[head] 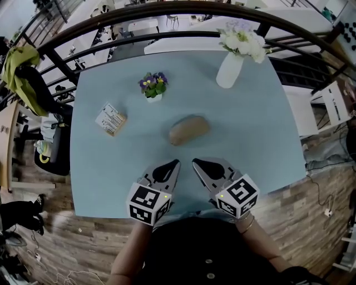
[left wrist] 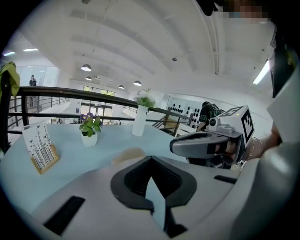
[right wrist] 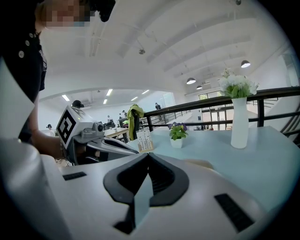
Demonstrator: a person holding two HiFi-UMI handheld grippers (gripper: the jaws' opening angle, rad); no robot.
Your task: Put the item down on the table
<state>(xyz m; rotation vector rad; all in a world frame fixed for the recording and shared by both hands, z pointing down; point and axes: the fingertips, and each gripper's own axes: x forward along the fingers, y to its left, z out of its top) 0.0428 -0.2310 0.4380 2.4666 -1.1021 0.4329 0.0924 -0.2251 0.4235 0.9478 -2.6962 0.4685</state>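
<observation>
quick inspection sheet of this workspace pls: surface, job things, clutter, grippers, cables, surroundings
surface: light blue table
job's things: bread loaf lying on the table, apart from both grippers
clutter: potted plant, white vase of flowers, card stand, all beyond the loaf
grippers: left hand-held gripper and right hand-held gripper both shut, nothing between the jaws, over the near edge
cables: thin cable on the wooden floor at right
surroundings: black railing beyond the table; green jacket at left
</observation>
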